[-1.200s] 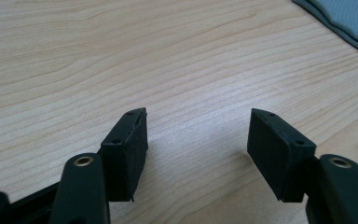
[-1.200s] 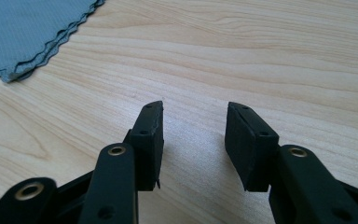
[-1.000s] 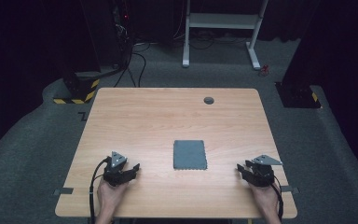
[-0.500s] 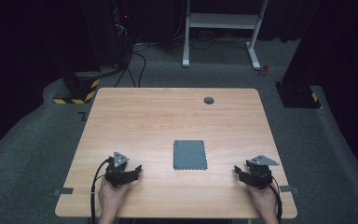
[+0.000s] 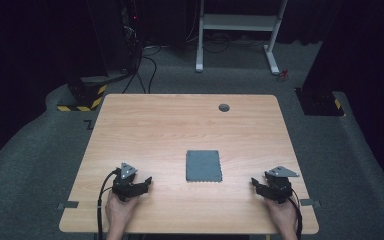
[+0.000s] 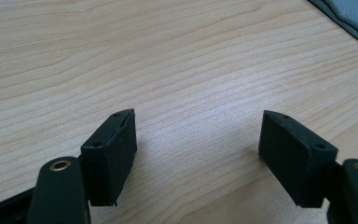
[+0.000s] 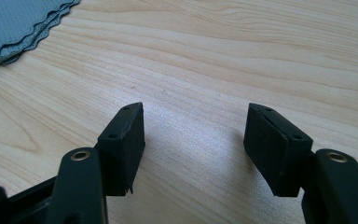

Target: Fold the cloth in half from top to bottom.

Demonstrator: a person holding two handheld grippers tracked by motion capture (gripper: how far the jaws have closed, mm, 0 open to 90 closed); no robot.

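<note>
**Bare wood between both pairs of jaws, folded cloth lying midway**

Pale wood grain shows between each pair of black jaws, and nothing else: the left gripper and the right gripper both stand spread wide with no thing between the pads, and both have just been opening. The right gripper's jaws were the later to widen. Each rests low over the table near its front edge, tips turned inward toward the other.

Between them, a little ahead of the tips, lies the grey cloth, folded flat into a rectangle with scalloped edges. In the left gripper view its corner sits up and to the right of the jaws; in the right gripper view it sits up and to the left, its layers stacked and slightly offset.

To take it well, I would judge that each gripper should come in low at a near corner, slide one pad under the top layer or the whole stack as intended, and close only once fabric is clearly between the pads.

Farther out, a small dark round inset marks the far side of the table. Beyond lie grey carpet, a white desk frame, cables and a black-and-yellow striped base.
</note>
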